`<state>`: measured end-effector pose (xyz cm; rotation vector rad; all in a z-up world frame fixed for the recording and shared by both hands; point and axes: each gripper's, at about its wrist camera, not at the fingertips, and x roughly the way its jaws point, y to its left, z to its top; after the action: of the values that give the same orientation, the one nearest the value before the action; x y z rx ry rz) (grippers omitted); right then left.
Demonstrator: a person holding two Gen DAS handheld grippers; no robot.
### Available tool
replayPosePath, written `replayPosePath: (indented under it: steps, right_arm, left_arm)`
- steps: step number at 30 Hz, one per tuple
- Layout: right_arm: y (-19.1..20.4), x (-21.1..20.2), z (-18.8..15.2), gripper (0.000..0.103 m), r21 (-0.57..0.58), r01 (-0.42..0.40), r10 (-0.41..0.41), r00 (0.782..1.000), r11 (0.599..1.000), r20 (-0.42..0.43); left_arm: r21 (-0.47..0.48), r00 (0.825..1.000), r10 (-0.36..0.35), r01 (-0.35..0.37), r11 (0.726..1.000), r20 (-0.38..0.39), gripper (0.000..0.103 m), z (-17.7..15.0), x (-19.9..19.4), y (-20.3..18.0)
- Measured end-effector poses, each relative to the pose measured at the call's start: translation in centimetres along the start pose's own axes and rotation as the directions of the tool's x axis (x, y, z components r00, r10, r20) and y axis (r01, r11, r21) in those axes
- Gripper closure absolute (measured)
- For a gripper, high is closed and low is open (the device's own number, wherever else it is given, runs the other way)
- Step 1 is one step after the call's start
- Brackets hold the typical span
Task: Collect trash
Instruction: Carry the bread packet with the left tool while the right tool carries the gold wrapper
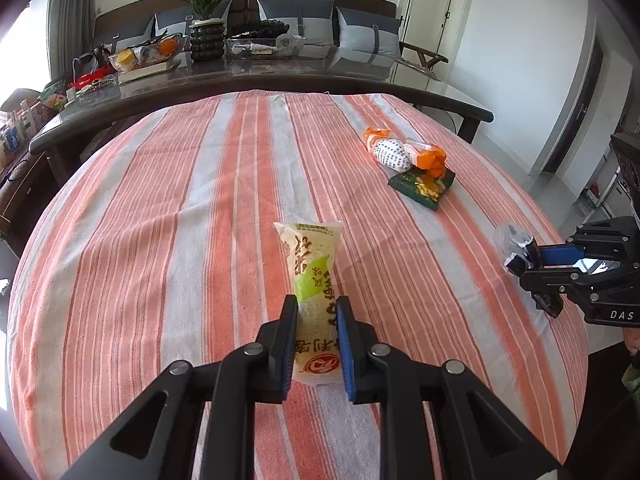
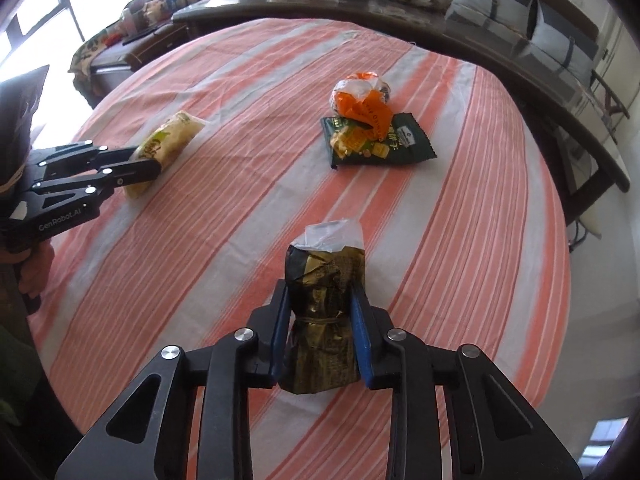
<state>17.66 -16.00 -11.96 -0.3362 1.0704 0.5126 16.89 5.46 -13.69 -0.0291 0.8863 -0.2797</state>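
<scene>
Orange-and-white striped tablecloth (image 1: 192, 208). Left gripper (image 1: 317, 312) clamped on light, crinkly yellow-green plastic snack wrapper (image 1: 312, 264); right gripper (image 2: 320, 304) pinching dark gold-printed foil packet (image 2: 324, 300) mid-body, soft, slippery.

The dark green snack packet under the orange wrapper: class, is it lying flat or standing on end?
Lying flat. The dark green snack packet rests printed face up on the striped tablecloth, with the orange wrapper on its far edge.

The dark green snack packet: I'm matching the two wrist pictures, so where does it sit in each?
Left wrist view: dark green snack packet lies right of centre, upper half, on the striped cloth.
Right wrist view: dark green snack packet lies just right of centre, upper part.
Shared landmark: the orange wrapper resting partly on the packet in both views.
</scene>
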Motion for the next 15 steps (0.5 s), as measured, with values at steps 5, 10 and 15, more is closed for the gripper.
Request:
replayPosePath:
  steps: [5, 10, 15]
  right_arm:
    - [-0.3, -2.5, -1.2, 0.075, 0.061, -0.030, 0.026, 0.998, 0.998, 0.054]
    - [-1.7, -3.5, -2.6, 0.075, 0.130, -0.074, 0.064, 0.995, 0.989, 0.079]
    - [-3.7, -4.3, -3.8, 0.075, 0.195, -0.105, 0.087, 0.991, 0.975, 0.100]
  left_arm:
    - [-0.006, 0.997, -0.072, 0.072, 0.997, 0.029, 0.085, -0.4, -1.2, -1.0]
    - [0.010, 0.994, -0.102, 0.102, 0.995, 0.042, 0.086, -1.0, -1.5, -2.9]
    - [0.027, 0.992, -0.124, 0.123, 0.992, 0.031, 0.086, -1.3, -1.4, -5.2]
